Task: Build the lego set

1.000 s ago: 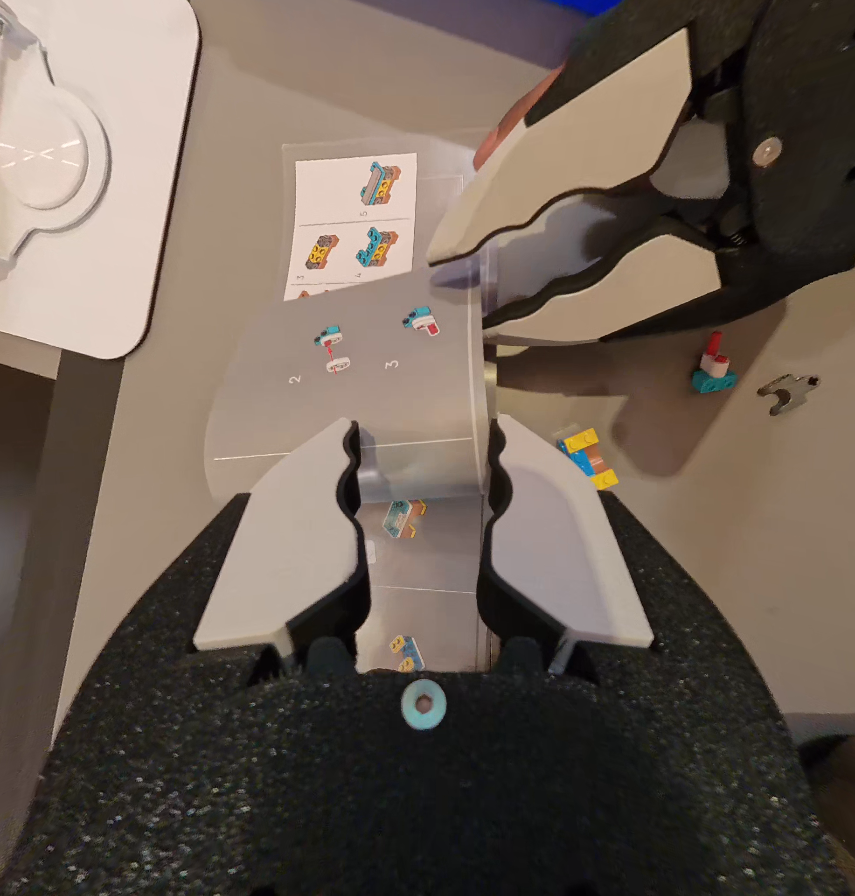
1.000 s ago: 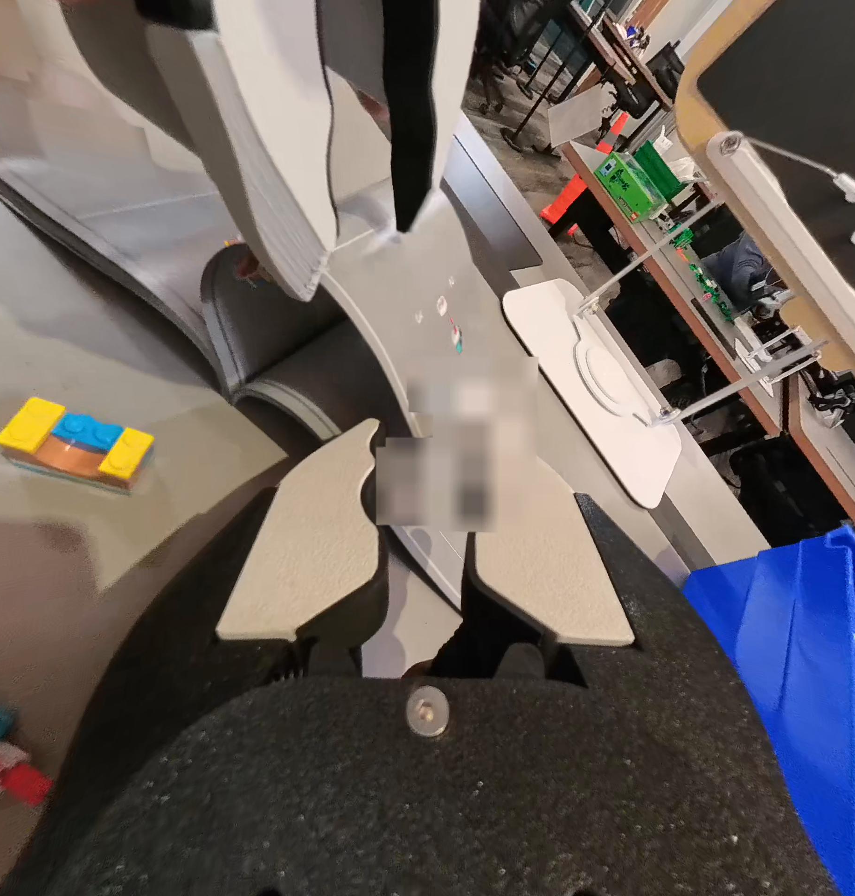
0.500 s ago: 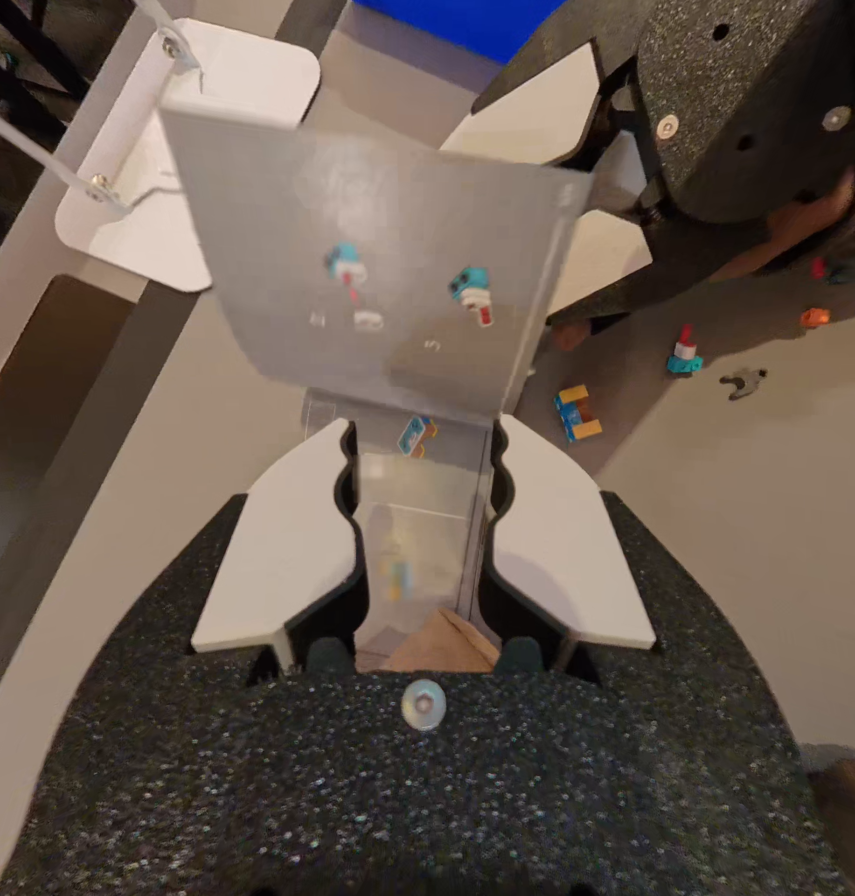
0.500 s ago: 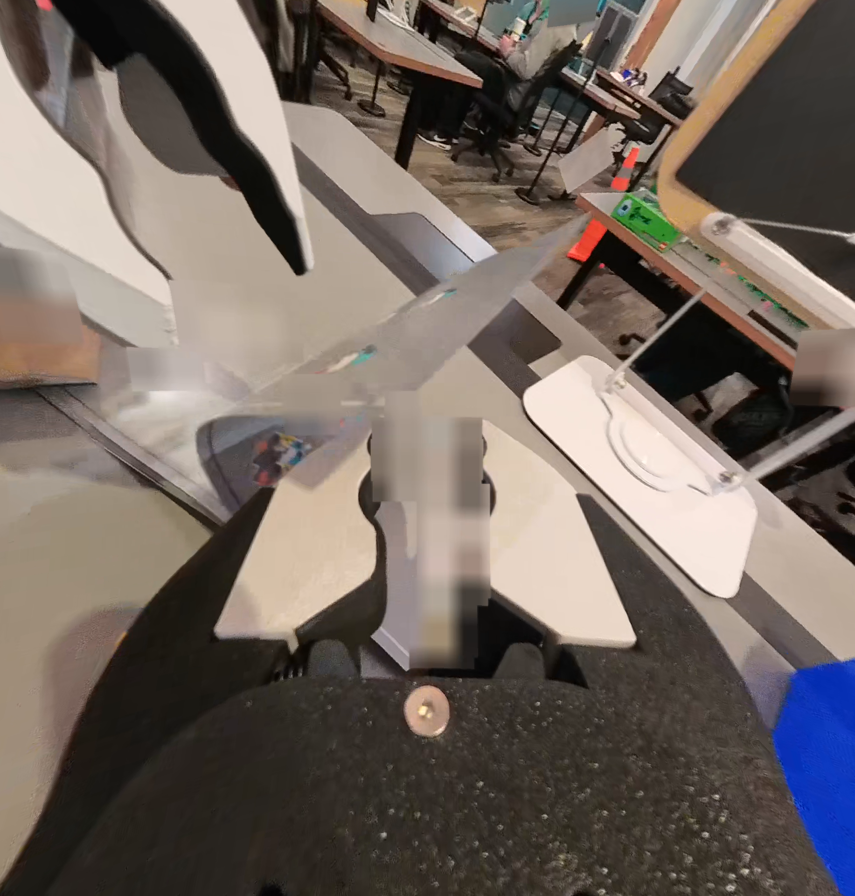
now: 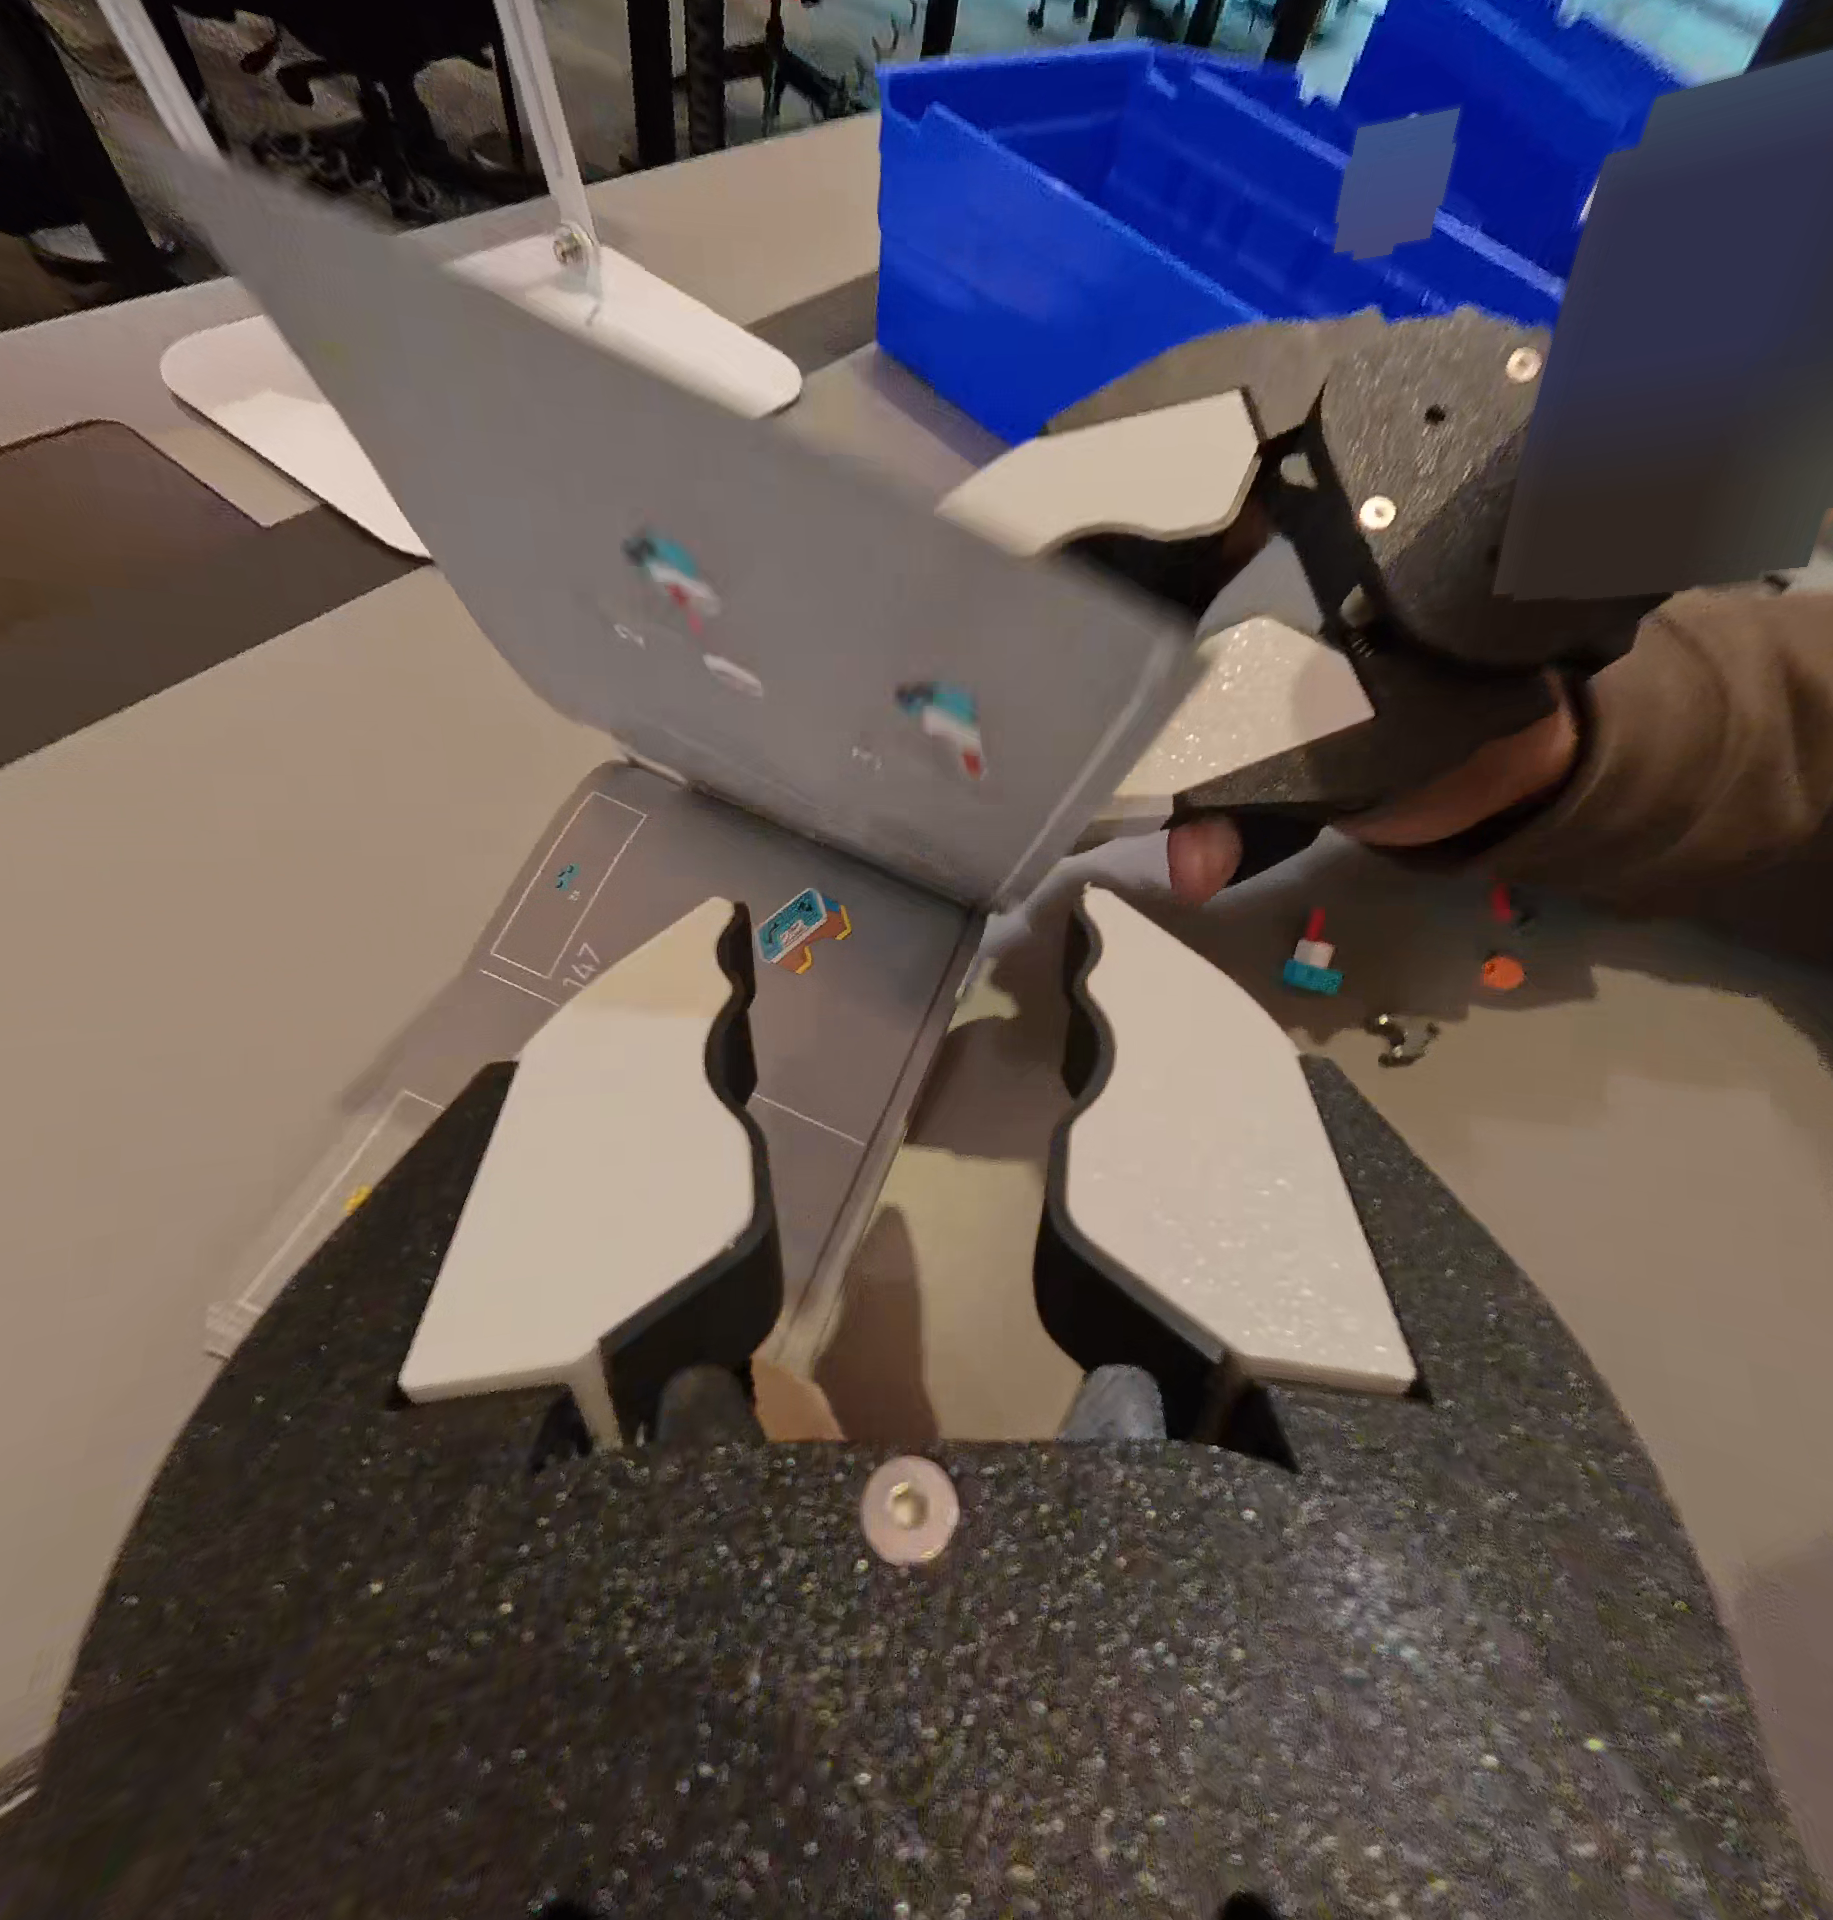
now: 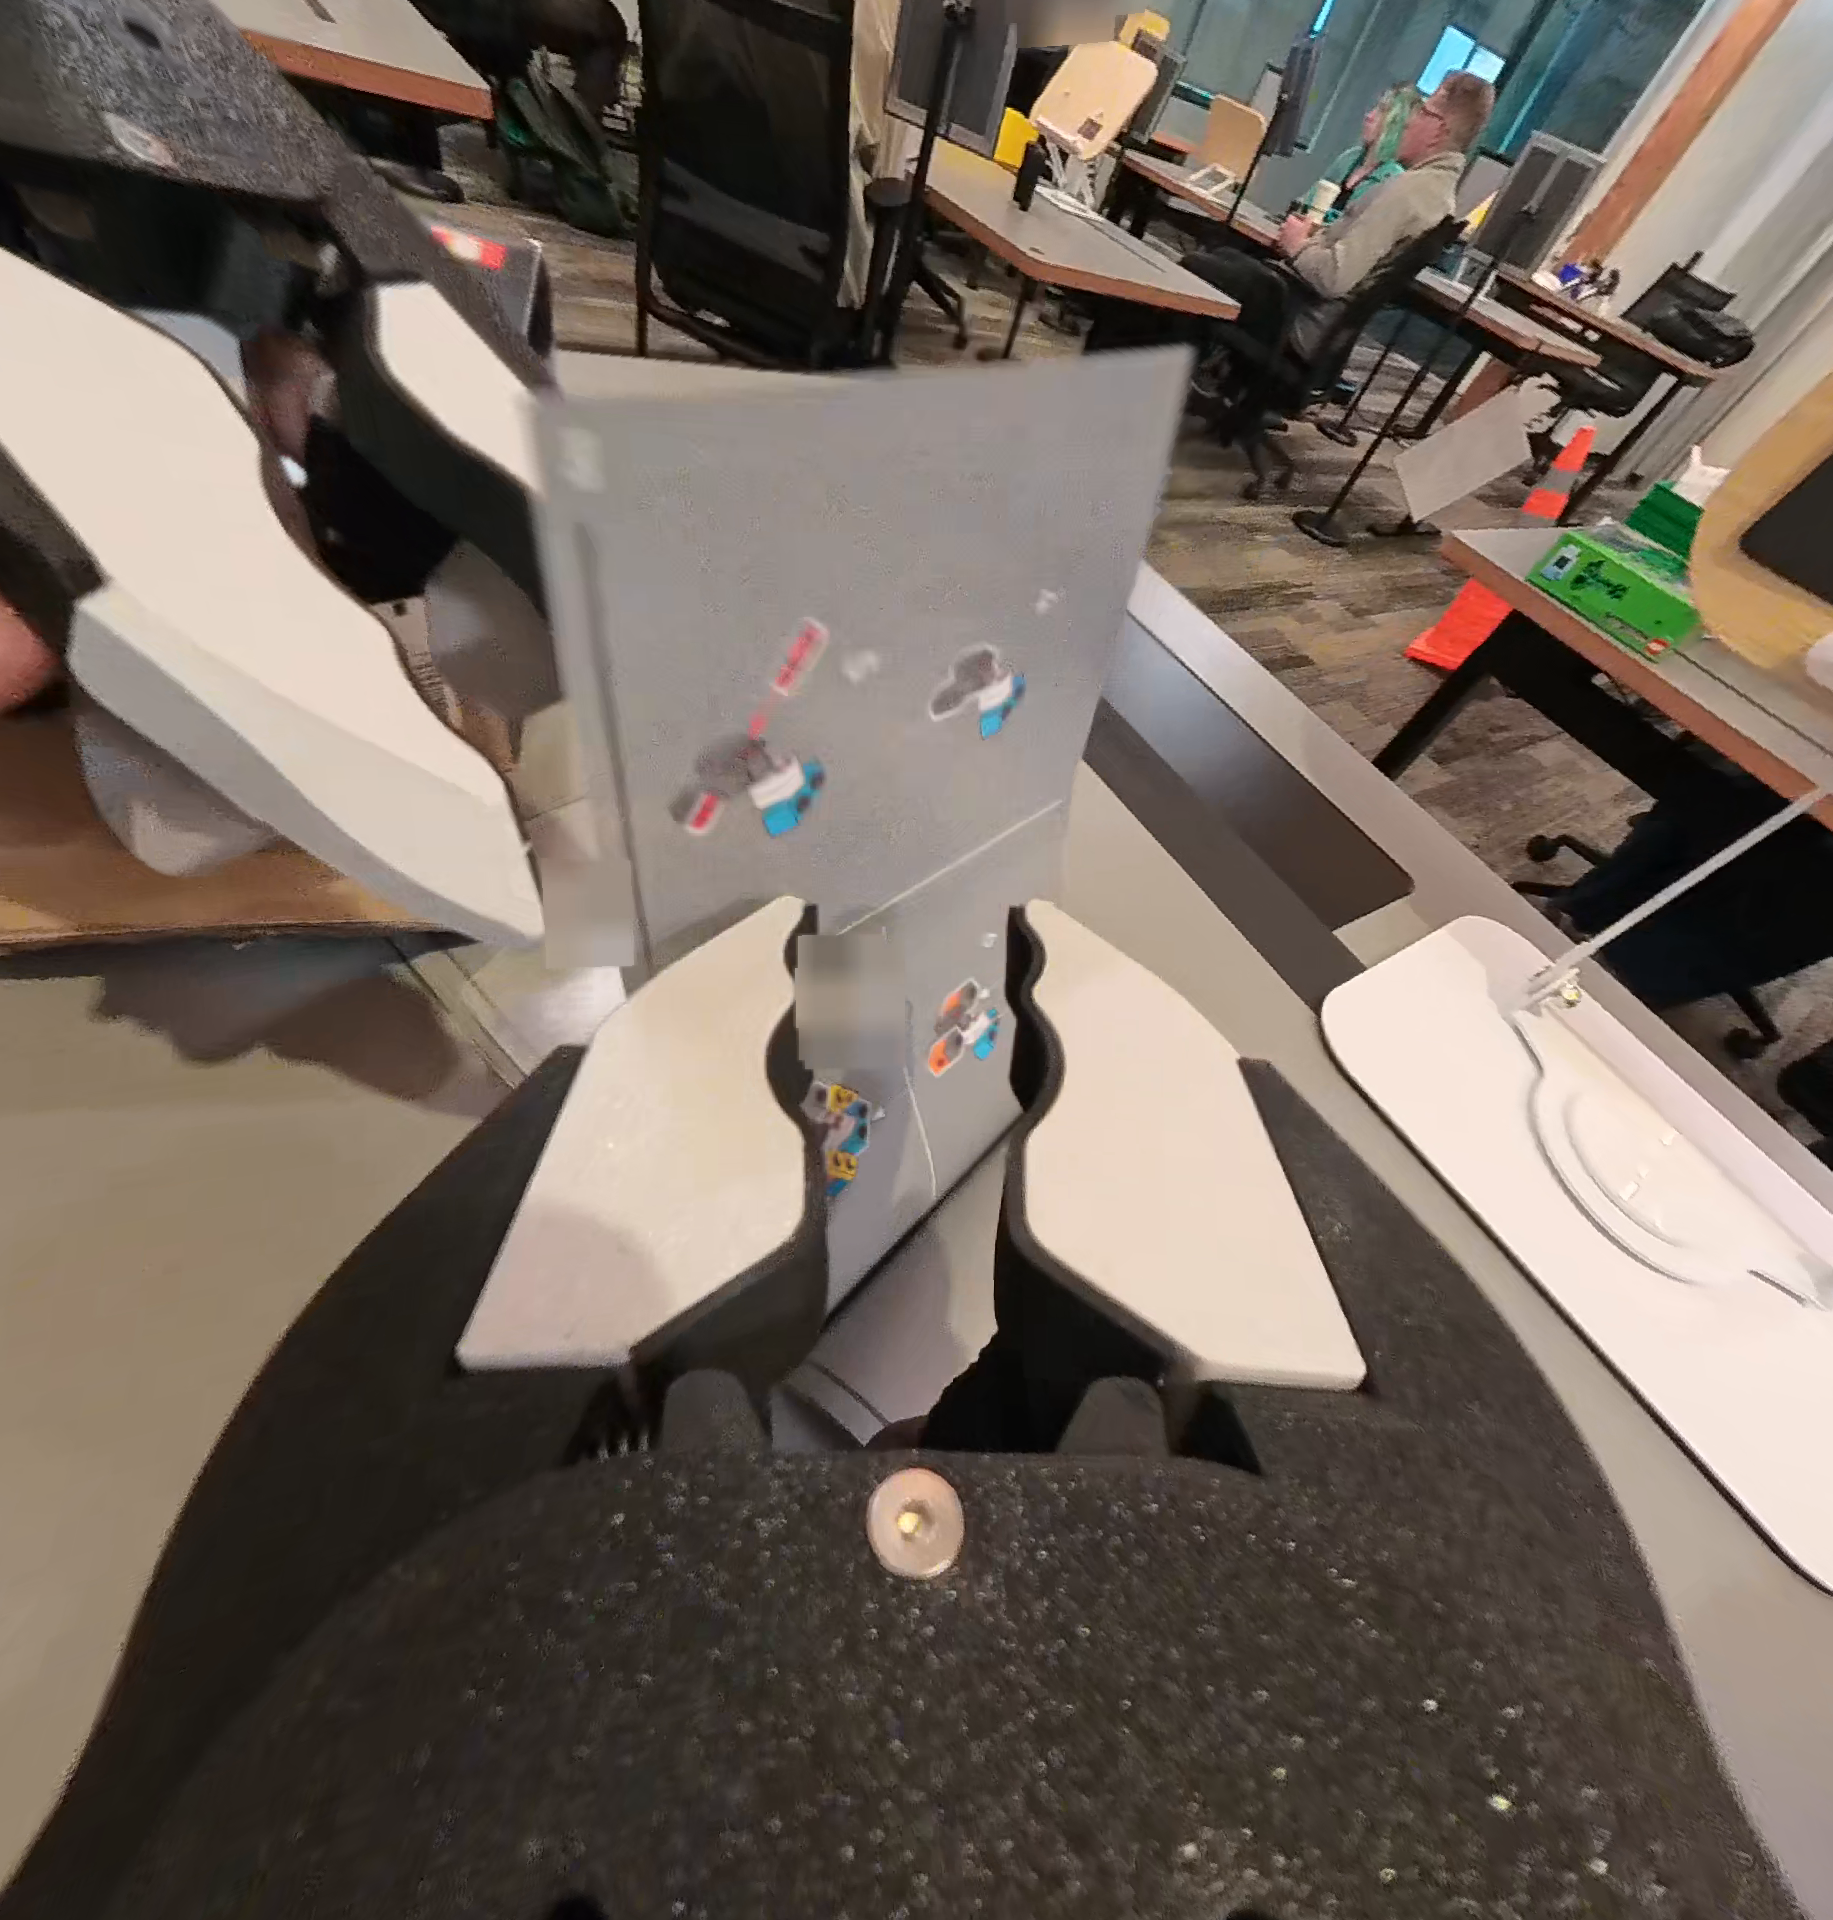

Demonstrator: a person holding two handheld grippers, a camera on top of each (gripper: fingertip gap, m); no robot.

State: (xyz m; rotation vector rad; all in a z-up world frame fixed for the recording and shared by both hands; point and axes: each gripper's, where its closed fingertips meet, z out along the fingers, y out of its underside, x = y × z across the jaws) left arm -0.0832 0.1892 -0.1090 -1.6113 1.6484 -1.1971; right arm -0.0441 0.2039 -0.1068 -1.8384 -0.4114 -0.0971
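My left gripper stands with its jaws wide apart over the grey bench, clamping nothing; the spine of the instruction booklet runs between the fingers without either one pressing it. The booklet lies partly open on the bench, one page lifted steeply, and my right gripper meets that page at its outer edge; the motion blur there is heavy, so I cannot tell whether its jaws actually pinch the paper. From my right wrist view the same page stands upright between the fingers, which look parted, though the contact itself is hidden. The lego pieces sit loose on the bench to the right of the booklet: a small teal, white and red piece, an orange piece near it, and a small dark grey part just below them. A blue bin stands at the far side of the bench; I cannot make out anything inside it. A white stand base rests on the bench beside my right gripper.
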